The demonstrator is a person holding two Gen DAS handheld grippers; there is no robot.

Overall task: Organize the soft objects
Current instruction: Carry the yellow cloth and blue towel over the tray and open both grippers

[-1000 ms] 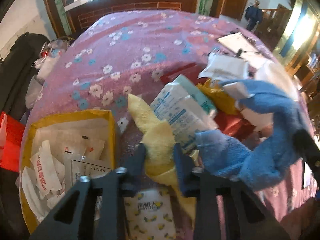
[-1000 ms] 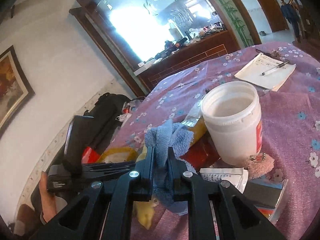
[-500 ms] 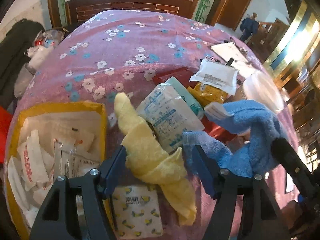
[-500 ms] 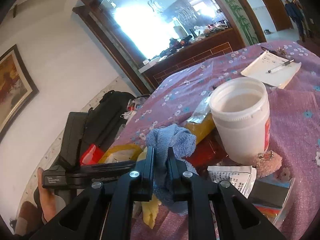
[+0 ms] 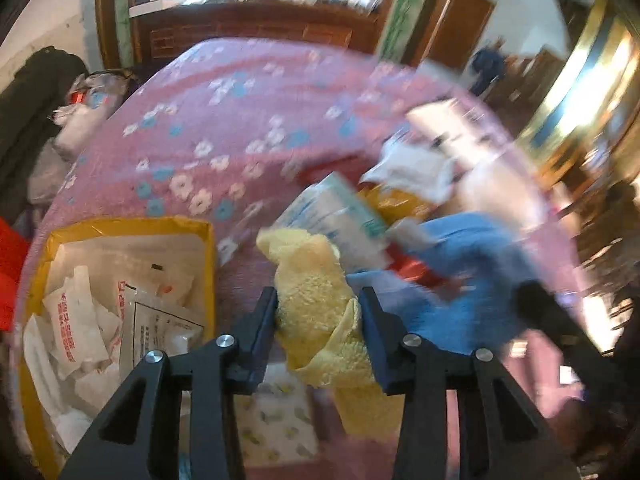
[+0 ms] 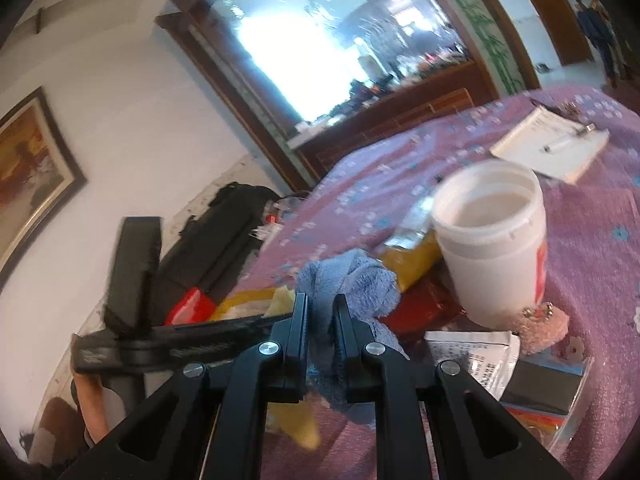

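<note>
- Left wrist view: our left gripper (image 5: pixel 318 314) has just been closing again, and the yellow cloth (image 5: pixel 316 308) bunches between its jaws, both pads touching the pile. We judge this a fresh, deeper hold on that cloth.
- Just left of these tongs sits the yellow box (image 5: pixel 210 248), with white packets (image 5: pixel 84 320) lying in it. Beyond the fingertips lies a tissue pack (image 5: pixel 332 216), and to their right the blue towel (image 5: pixel 472 264) spreads over the flowered tablecloth (image 5: pixel 224 128). The picture is smeared, so finer details escape us.
- Right wrist view: our right gripper (image 6: pixel 322 314) is clenched on the blue towel (image 6: pixel 352 280), a fold rising above the fingertips and the rest hanging below them. Ahead and to the right stands an open white tub (image 6: pixel 492 240); to the left the other tool's black body shows, with the yellow cloth (image 6: pixel 282 296) peeking behind it.
- Step in hand, as we judge it: each hand has one soft cloth off the clutter.
- Next we need to confirm the yellow cloth is firmly pinched, lift it clear of the tissue pack, then carry it to a container; which one the cloths belong in we cannot tell.
</note>
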